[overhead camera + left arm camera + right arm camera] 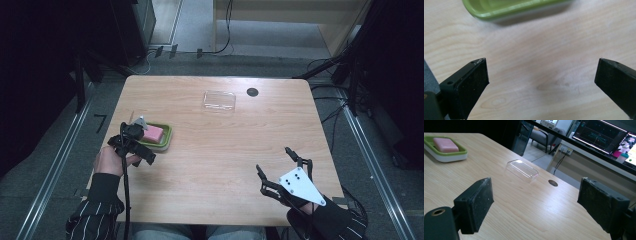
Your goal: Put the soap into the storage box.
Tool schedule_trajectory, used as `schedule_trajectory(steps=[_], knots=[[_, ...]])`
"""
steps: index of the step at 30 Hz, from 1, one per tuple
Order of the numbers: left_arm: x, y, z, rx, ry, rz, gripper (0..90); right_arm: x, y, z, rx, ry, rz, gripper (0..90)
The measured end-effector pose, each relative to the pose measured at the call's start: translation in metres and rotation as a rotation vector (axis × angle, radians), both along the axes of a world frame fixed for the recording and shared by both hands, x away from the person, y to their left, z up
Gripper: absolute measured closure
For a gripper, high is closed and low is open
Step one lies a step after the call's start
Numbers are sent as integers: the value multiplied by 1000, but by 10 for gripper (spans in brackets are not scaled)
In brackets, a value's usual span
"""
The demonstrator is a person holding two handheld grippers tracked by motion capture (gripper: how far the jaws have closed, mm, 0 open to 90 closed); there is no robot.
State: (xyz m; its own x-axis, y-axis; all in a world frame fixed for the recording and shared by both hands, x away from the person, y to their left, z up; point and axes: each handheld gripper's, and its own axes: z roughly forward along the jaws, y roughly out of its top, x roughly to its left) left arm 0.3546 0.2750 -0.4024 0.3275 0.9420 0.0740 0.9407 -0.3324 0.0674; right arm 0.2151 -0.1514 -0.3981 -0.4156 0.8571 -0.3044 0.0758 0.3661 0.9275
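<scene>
green soap dish [516, 8] blurred, cut off by top edge

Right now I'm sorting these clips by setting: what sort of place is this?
Probably a lab or recording workspace: a bare wooden table, loose cables on the floor, and monitors showing graphs behind it.

No legible text, labels or brands anywhere. Monitors [602, 135] in the right gripper view carry graphics too blurred to read. One dark mark resembling a "7" on the floor [100, 121] left of the table.
</scene>
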Motion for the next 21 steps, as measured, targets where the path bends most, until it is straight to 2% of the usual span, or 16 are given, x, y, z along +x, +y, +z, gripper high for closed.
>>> schedule_trajectory(steps=[6, 15, 16, 20, 21], knots=[[-17, 1, -7, 12, 6, -1, 0, 0, 0, 0, 1, -2, -2, 132], [-32, 4, -16, 12, 10, 0, 0, -1, 0, 0, -1, -5, -2, 132], [-33, 5, -17, 14, 20, -6, 0, -1, 0, 0, 0, -5, -1, 132], [-32, 9, -21, 18, 18, 5, 90, -1, 0, -1, -2, -11, -2, 132], [-31, 9, -21, 18, 23, 4, 86, -1, 0, -1, -3, -13, -2, 132]])
